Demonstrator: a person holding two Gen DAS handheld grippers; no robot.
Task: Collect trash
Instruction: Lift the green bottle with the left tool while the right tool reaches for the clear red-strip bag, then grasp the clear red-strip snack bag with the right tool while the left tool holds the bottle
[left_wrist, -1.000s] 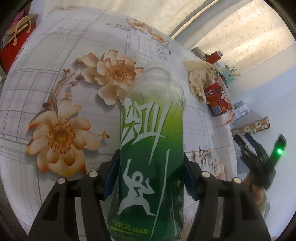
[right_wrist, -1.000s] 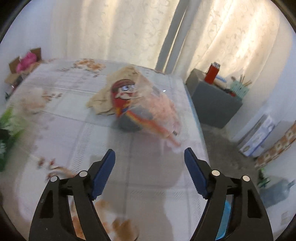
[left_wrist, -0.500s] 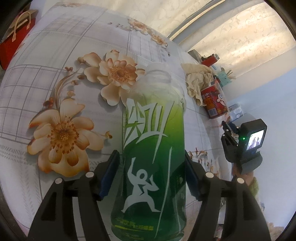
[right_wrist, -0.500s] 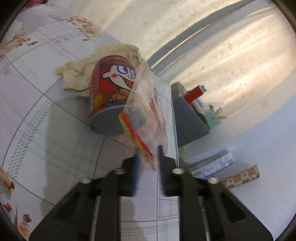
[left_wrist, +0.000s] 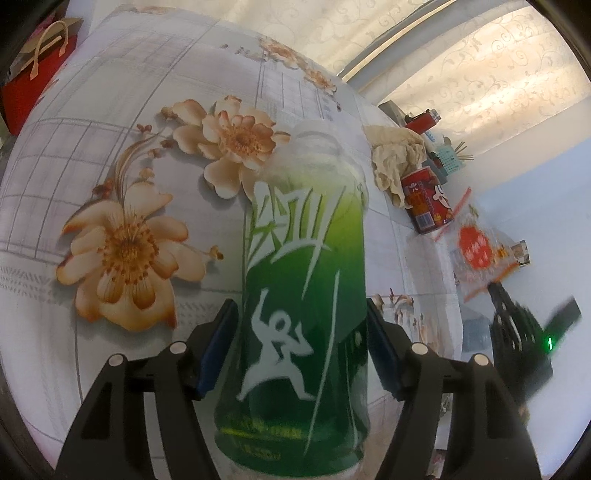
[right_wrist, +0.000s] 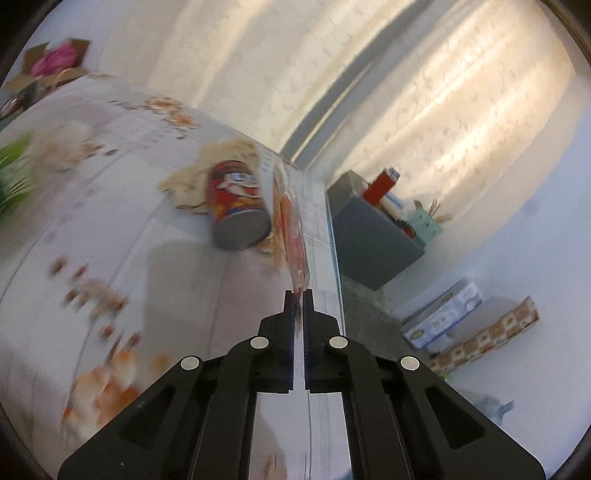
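My left gripper (left_wrist: 301, 347) is shut on a green plastic bottle (left_wrist: 303, 295) with a white figure on its label, held above the floral table (left_wrist: 110, 166). My right gripper (right_wrist: 299, 295) is shut on a clear plastic snack wrapper (right_wrist: 291, 225) with red print, lifted edge-on off the table. The wrapper (left_wrist: 480, 251) and the right gripper (left_wrist: 517, 332) also show at the right of the left wrist view. A red can (right_wrist: 238, 206) lies on its side beside a crumpled beige paper (right_wrist: 207, 173); both show in the left wrist view, can (left_wrist: 426, 201) and paper (left_wrist: 395, 158).
The table edge (right_wrist: 332, 240) runs just right of the wrapper. Beyond it stands a grey cabinet (right_wrist: 369, 236) with a red container and small items. Boxes (right_wrist: 443, 317) lie on the floor. A red bag (left_wrist: 33, 74) stands at far left.
My right gripper has closed fully on the wrapper and pulled it up and away from the can. My left gripper still holds the bottle, barely moved.
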